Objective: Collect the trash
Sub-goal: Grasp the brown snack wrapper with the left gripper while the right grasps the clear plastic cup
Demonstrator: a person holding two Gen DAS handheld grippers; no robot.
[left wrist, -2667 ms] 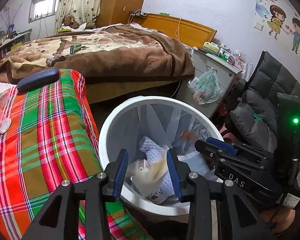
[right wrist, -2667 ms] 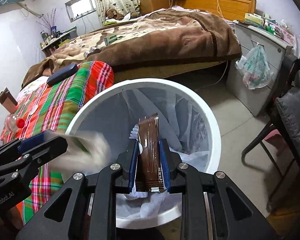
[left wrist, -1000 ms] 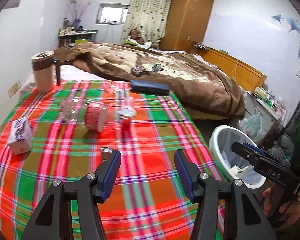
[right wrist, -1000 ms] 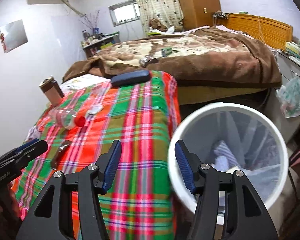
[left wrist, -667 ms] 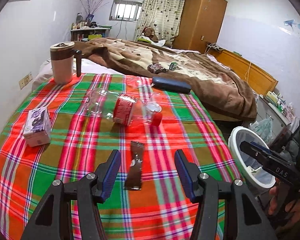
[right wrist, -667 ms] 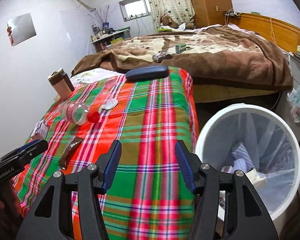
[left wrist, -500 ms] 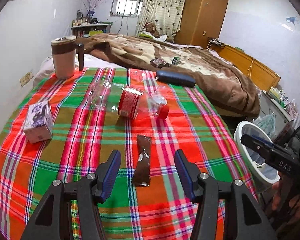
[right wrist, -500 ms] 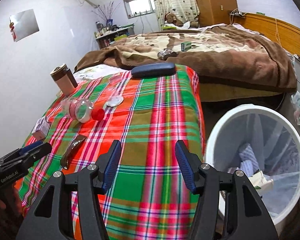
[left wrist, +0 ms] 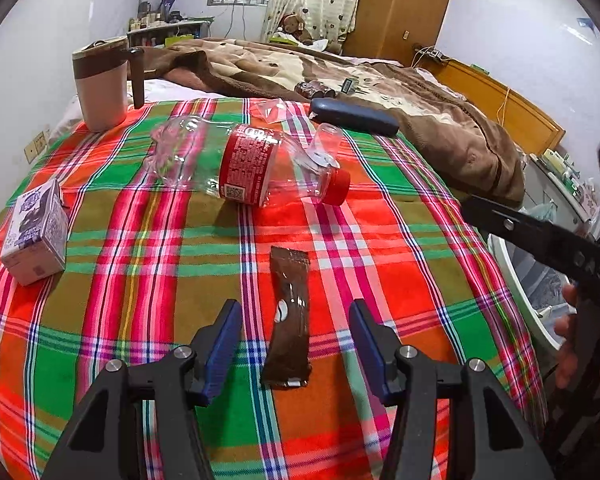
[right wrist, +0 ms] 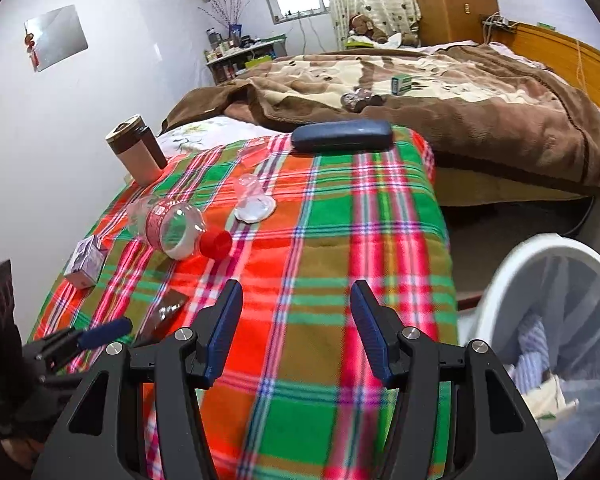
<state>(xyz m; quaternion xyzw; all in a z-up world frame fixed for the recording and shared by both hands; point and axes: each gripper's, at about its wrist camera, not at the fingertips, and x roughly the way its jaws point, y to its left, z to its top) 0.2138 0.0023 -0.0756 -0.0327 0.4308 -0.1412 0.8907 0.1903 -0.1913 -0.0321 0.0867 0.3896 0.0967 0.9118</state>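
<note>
A brown snack wrapper [left wrist: 290, 316] lies flat on the plaid tablecloth [left wrist: 379, 264], between the fingers of my open left gripper [left wrist: 296, 344], which hangs just above it. An empty clear bottle [left wrist: 256, 166] with a red label and red cap lies on its side beyond it. A small purple-and-white carton [left wrist: 34, 234] stands at the left. My right gripper [right wrist: 296, 324] is open and empty over the cloth's near right part. The wrapper [right wrist: 164, 312], the bottle [right wrist: 176, 228] and the carton [right wrist: 86, 260] show at its left. The white bin [right wrist: 511, 280] with a liner holds trash at the right.
A beige and brown mug [left wrist: 100, 82] stands at the back left. A dark blue case [left wrist: 353, 116] lies at the far edge. A clear plastic cup [right wrist: 254, 196] lies near the bottle. The bed with a brown blanket [right wrist: 439, 92] is beyond. The bin [left wrist: 527, 280] sits off the table's right edge.
Both grippers left the bin and swung over the table; the right one dropped its brown wrapper. My left gripper has come down closer to the wrapper on the cloth, which now lies between its fingers.
</note>
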